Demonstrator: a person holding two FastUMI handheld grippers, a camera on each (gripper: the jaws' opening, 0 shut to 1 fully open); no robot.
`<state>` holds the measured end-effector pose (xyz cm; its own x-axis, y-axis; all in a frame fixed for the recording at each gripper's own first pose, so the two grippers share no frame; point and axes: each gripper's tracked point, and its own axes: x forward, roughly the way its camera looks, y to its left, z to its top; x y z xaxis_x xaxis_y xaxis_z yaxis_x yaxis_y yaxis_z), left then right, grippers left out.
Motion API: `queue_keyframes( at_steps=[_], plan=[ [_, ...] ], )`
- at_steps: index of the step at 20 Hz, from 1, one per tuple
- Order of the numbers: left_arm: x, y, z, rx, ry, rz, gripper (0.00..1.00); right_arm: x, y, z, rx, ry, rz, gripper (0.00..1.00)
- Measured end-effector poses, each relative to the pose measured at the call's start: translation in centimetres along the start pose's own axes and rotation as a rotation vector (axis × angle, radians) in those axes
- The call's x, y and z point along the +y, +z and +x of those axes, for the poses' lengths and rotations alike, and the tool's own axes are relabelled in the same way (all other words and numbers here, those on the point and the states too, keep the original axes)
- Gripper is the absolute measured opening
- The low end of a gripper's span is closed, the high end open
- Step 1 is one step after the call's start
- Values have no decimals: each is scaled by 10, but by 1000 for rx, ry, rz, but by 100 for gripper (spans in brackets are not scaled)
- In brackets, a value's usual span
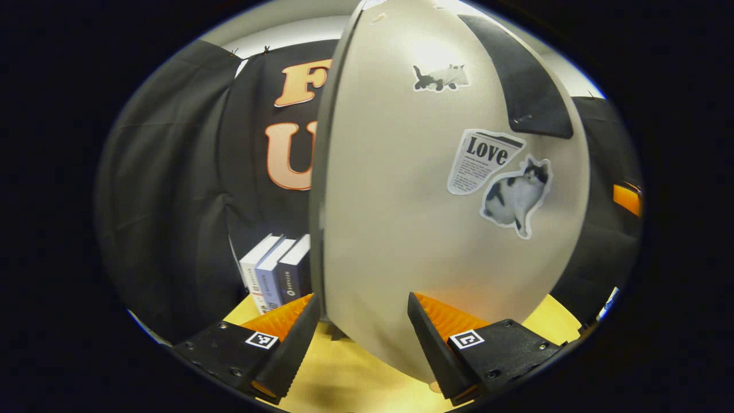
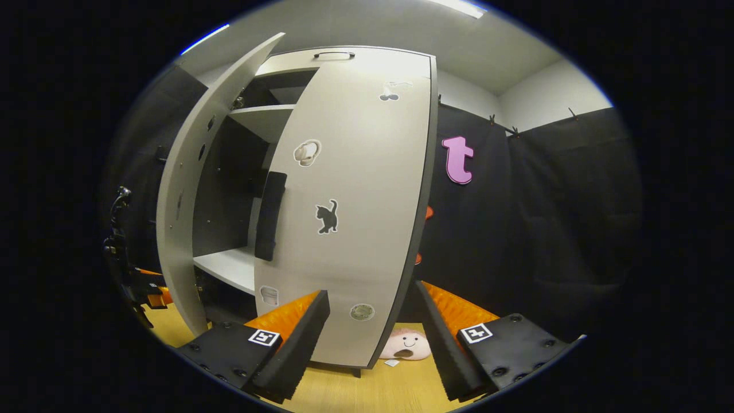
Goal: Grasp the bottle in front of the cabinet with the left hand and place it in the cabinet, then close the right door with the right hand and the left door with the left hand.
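the left gripper [image 1: 361, 327] is seen released, its fingers spread with the left door [image 1: 436, 189] close ahead, nothing clamped. the right gripper [image 2: 373, 327] is likewise held apart, empty, facing the right door [image 2: 350, 212], which is almost closed. the left door [image 2: 200, 189] stands ajar on the cabinet [image 2: 252, 120]. the bottle cannot be made out. books [image 1: 275, 275] stand on the table [image 1: 355, 373].
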<state>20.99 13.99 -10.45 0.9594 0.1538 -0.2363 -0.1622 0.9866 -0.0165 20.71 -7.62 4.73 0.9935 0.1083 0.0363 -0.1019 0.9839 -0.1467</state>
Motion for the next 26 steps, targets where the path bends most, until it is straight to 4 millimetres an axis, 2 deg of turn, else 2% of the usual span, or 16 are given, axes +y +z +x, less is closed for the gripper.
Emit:
queue_keyframes(
  at_steps=[2,4,9,13,14,16,17,18,21,26],
  plan=[
    [-15,-1,17,-4,-6,1,97,-9,-3,5,3,7,9,98],
    [-20,3,30,-12,5,32,94,-17,-4,10,0,9,11,98],
    [-23,6,39,-17,39,66,94,-29,-14,21,9,27,19,98],
    [-26,10,48,-12,62,77,94,-31,-19,30,21,45,36,98],
    [-26,10,48,-8,64,78,94,-31,-19,30,23,47,37,94],
    [-26,16,45,-17,64,58,94,-29,-18,30,25,58,37,98],
    [-28,23,42,-28,60,45,94,-28,-17,31,24,61,36,94],
    [-28,31,38,-34,60,38,94,-28,-15,30,21,63,36,98],
    [-28,54,23,-70,52,18,94,-23,-9,26,13,66,57,98],
    [-30,112,-19,-160,34,17,94,-12,5,15,-6,70,73,98]
  ],
)
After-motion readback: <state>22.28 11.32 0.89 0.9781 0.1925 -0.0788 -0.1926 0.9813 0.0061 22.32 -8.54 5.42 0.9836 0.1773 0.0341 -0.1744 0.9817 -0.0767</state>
